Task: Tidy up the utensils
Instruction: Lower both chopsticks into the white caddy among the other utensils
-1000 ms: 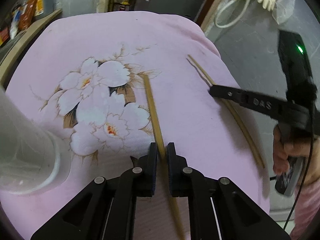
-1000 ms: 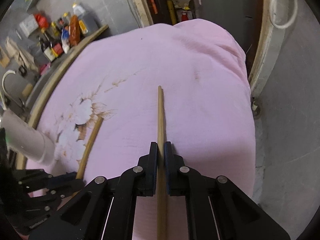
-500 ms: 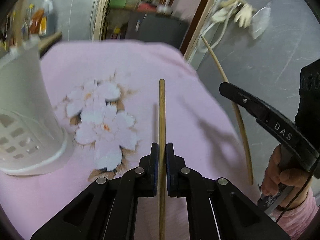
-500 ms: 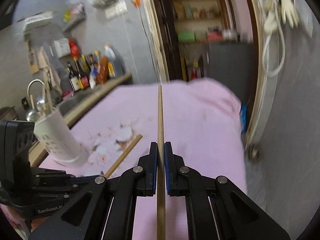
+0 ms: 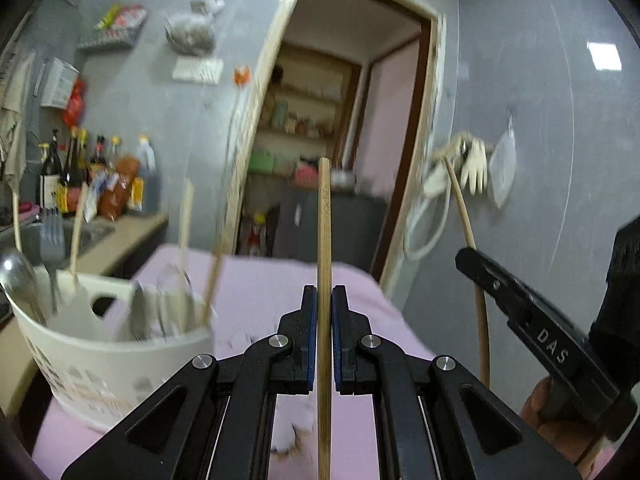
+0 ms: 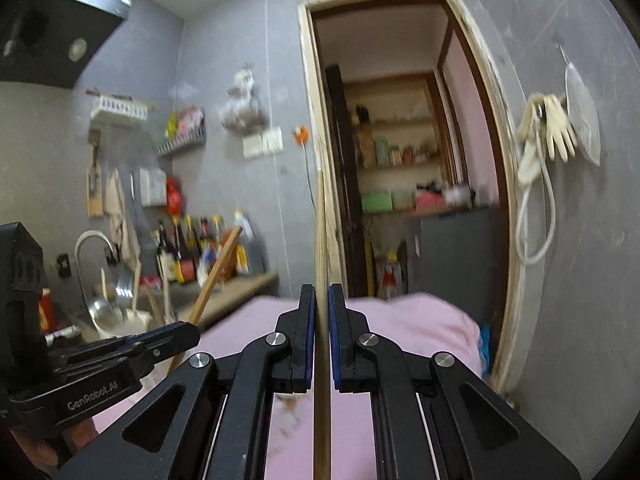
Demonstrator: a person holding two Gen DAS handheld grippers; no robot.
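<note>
In the left wrist view, a wooden chopstick (image 5: 324,240) is clamped between the pads of the left gripper (image 5: 324,336) and points straight ahead above the pink cloth (image 5: 256,284); a white utensil holder (image 5: 116,344) with a spoon (image 5: 18,276) and fork (image 5: 52,240) stands just to the gripper's left, and the right gripper (image 5: 472,258) is seen to its right with a second chopstick (image 5: 466,220). In the right wrist view, the right gripper (image 6: 321,334) is clenched on that second chopstick (image 6: 320,240), held forward over the cloth (image 6: 408,320), while the left gripper (image 6: 188,330) with its chopstick (image 6: 218,268) is seen to the left, in front of the holder (image 6: 132,318).
</note>
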